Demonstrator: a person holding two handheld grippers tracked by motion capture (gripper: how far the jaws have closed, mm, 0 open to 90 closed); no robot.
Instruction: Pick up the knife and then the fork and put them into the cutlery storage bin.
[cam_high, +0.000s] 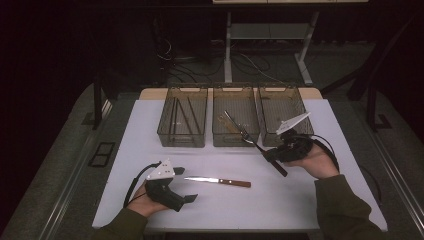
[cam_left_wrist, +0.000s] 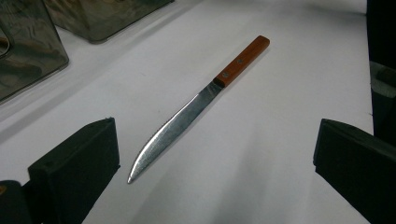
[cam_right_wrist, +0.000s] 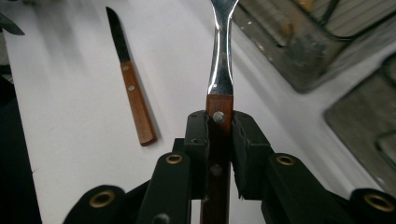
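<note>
A fork (cam_high: 256, 146) with a wooden handle is clamped in my right gripper (cam_high: 270, 155), lifted above the table just in front of the bins. In the right gripper view the jaws grip the brown handle (cam_right_wrist: 219, 122) and the steel neck (cam_right_wrist: 221, 60) runs up and away. A knife (cam_high: 217, 181) with a wooden handle lies flat on the white table, blade toward my left gripper (cam_high: 185, 184). That gripper rests on the table, open, with its jaws either side of the blade tip. The left gripper view shows the knife (cam_left_wrist: 187, 119) lying between the spread jaws, untouched.
Three clear bins stand in a row at the back: the left bin (cam_high: 181, 139) holds thin dark sticks, the middle bin (cam_high: 232, 141) holds some utensils, and the right bin (cam_high: 280, 90) looks bare. The table's front edge (cam_high: 240, 227) is close to both forearms.
</note>
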